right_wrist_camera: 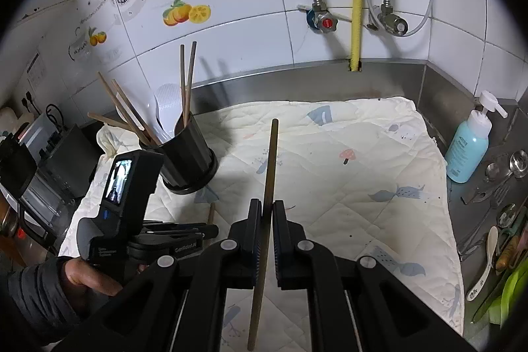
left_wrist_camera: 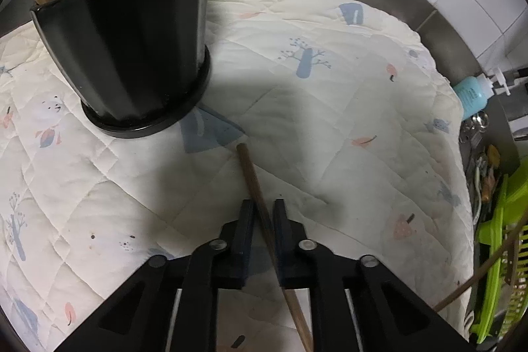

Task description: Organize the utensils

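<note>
A black utensil holder point(left_wrist_camera: 132, 55) stands on the quilted cloth point(left_wrist_camera: 330, 88), with several wooden chopsticks and a white spoon in it. My left gripper point(left_wrist_camera: 264, 207) points down at the cloth, its jaws closed on a brown chopstick point(left_wrist_camera: 254, 180) that lies slanted between them. In the right wrist view the holder point(right_wrist_camera: 188, 160) is at the left, with a hand point(right_wrist_camera: 85, 279) holding the left gripper in front of it. My right gripper point(right_wrist_camera: 266, 207) is shut on a second chopstick point(right_wrist_camera: 272, 160), which is held above the cloth and points away toward the wall.
A blue soap bottle point(right_wrist_camera: 468, 150) stands at the cloth's right edge. Metal spoons point(right_wrist_camera: 514, 160), a white spoon point(right_wrist_camera: 485, 263) and other cutlery lie on the steel counter at the right. A green rack point(left_wrist_camera: 495, 236) sits beside them. Pipes and a tiled wall are behind.
</note>
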`<state>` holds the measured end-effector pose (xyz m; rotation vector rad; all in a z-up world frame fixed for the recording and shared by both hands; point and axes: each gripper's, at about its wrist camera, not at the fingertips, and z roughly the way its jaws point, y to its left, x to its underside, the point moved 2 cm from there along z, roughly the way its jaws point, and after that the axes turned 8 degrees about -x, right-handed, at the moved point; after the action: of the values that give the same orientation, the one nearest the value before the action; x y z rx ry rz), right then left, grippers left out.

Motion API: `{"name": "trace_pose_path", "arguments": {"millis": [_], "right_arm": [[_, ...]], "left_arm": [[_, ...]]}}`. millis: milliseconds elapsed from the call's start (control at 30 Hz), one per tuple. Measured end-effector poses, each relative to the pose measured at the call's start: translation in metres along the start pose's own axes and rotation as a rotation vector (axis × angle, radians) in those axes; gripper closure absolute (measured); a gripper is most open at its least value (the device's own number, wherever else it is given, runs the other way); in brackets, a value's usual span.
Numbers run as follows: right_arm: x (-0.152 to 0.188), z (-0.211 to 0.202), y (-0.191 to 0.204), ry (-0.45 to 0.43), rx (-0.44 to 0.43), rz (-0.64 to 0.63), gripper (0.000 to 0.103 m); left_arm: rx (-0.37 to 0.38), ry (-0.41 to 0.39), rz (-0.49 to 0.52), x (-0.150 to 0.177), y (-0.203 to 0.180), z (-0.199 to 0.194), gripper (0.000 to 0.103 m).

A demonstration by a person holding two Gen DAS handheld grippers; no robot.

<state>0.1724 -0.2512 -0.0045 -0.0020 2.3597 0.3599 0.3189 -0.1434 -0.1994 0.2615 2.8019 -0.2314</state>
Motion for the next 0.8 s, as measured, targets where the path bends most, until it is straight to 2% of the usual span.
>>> {"name": "trace_pose_path", "arguments": {"millis": [133, 233, 567, 800], "right_arm": [[0.0, -0.005, 0.004, -0.01, -0.001, -0.009, 0.094], [0.0, -0.009, 0.007, -0.017, -0.003, -0.015, 0.094], [-0.006, -0.017, 0.013, -0.047, -0.03, -0.017, 0.095], [-0.004, -0.008, 0.013, -0.026, -0.035, -0.021, 0.095]], "left_arm": [[0.005, -0.003, -0.009, 0.0, 0.003, -0.001, 0.093], [0.036, -0.014, -0.03, 0.002, 0.009, -0.007, 0.094], [0.111, -0.165, -0.03, 0.005, 0.019, -0.064, 0.096], [0.112, -0.238, -0.028, 0.009, 0.03, -0.104, 0.096]]}}
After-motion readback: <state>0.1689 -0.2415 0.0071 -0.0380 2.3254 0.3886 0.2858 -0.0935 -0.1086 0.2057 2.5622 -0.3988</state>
